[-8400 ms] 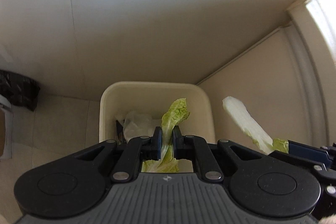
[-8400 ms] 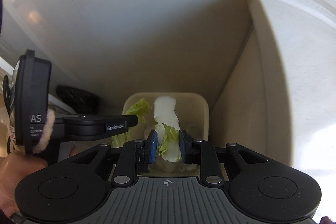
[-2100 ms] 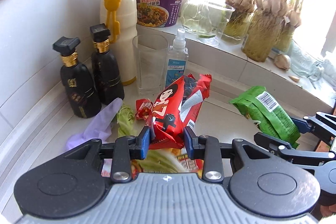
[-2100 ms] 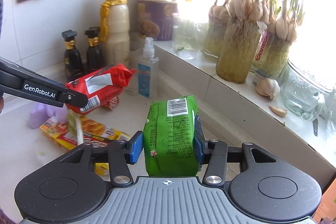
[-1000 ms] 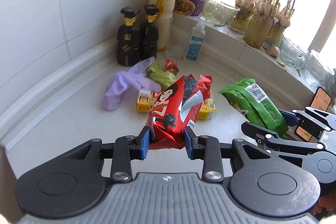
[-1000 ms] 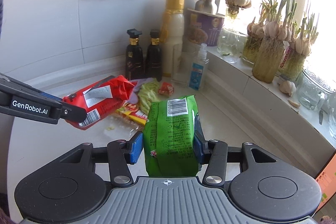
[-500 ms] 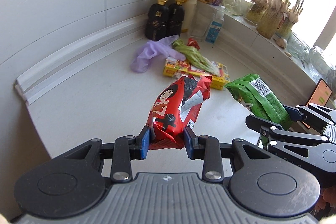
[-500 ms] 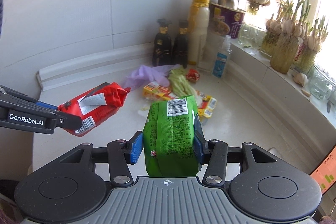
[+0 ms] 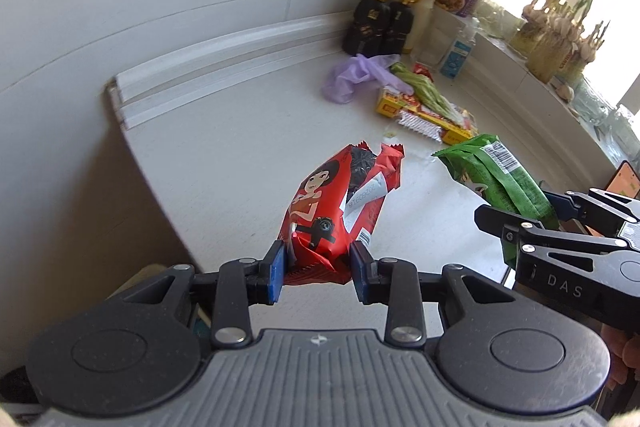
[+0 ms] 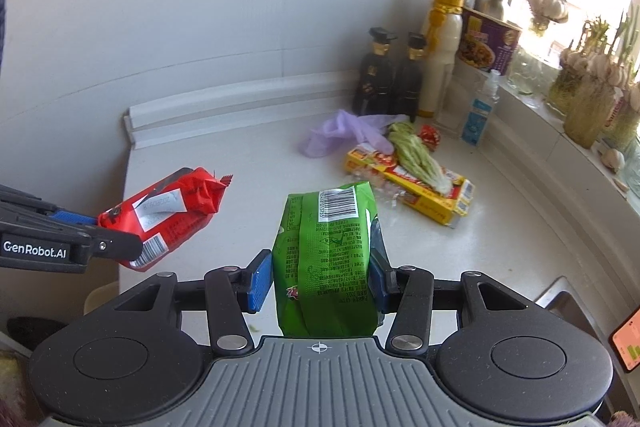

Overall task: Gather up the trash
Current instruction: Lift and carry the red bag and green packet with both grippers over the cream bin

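Observation:
My left gripper (image 9: 319, 269) is shut on a red snack packet (image 9: 340, 203), held in the air over the counter's near left corner. My right gripper (image 10: 319, 281) is shut on a green snack packet (image 10: 326, 259), also lifted off the counter. In the left wrist view the green snack packet (image 9: 498, 175) and the right gripper (image 9: 552, 211) show at the right. The right wrist view has the red snack packet (image 10: 168, 211) at its left. Still on the white counter (image 9: 240, 147) lie a purple glove (image 9: 352, 77), a cabbage leaf (image 9: 424, 91) and a yellow wrapper (image 9: 424, 117).
Two black bottles (image 10: 394, 75), a yellow-capped bottle (image 10: 442, 43), a spray bottle (image 10: 482, 109) and a noodle cup (image 10: 490, 41) stand at the back. Sprouting garlic jars (image 10: 588, 95) line the windowsill. A phone (image 10: 628, 339) sits at the right. The counter's left edge (image 10: 124, 227) drops off beside the wall.
Both grippers have drawn back from the trash pile toward the counter's left end, each still gripping its packet. The pile and bottles now look smaller and farther away.

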Demonstrator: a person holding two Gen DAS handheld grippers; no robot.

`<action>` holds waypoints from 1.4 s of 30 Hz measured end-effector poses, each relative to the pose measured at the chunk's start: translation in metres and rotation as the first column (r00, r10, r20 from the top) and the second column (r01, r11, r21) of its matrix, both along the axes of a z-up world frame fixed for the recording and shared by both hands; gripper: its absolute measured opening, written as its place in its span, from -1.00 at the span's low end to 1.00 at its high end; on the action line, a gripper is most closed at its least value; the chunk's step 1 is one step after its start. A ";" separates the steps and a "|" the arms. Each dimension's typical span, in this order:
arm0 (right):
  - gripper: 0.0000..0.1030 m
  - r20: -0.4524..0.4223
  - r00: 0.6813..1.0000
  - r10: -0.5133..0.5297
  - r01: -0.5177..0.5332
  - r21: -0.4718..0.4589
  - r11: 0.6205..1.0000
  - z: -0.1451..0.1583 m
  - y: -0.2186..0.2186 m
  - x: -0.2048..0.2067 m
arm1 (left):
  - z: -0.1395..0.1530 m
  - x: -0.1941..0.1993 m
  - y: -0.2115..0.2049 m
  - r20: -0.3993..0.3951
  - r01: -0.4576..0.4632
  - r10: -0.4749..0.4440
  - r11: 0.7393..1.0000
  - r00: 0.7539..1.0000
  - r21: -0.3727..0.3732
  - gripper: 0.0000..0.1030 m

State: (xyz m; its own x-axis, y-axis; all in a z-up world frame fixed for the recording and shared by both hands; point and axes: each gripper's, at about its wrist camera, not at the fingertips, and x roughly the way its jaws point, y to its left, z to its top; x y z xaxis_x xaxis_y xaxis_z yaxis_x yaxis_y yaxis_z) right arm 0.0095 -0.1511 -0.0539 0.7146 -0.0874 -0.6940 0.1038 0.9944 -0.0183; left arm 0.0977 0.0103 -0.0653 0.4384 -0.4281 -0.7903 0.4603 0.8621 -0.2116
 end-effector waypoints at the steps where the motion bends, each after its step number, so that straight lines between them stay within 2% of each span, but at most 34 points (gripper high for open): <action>1: -0.09 -0.003 1.000 0.010 -0.010 0.001 1.000 -0.001 0.005 0.001 | -0.001 0.000 0.006 -0.005 -0.010 0.010 1.000 1.000 -0.002 -0.40; 12: -0.09 -0.042 0.986 0.159 -0.160 -0.037 0.986 -0.005 0.074 0.020 | -0.014 0.002 0.079 -0.039 -0.145 0.145 0.989 0.989 -0.006 -0.40; 20: -0.09 -0.073 0.960 0.270 -0.275 -0.059 0.960 -0.013 0.125 0.029 | -0.040 0.006 0.125 -0.083 -0.248 0.247 0.969 0.965 0.002 -0.40; 32: -0.09 -0.130 0.892 0.433 -0.441 -0.035 0.897 -0.033 0.198 0.044 | -0.096 0.009 0.184 -0.171 -0.371 0.375 0.927 0.911 0.054 -0.40; 37: -0.08 -0.173 0.859 0.482 -0.492 -0.014 0.871 -0.057 0.225 0.055 | -0.129 0.009 0.200 -0.187 -0.408 0.414 0.910 0.891 0.074 -0.40; 42: -0.08 -0.217 0.823 0.525 -0.537 0.006 0.844 -0.088 0.248 0.071 | -0.168 0.016 0.210 -0.232 -0.448 0.455 0.890 0.860 0.083 -0.40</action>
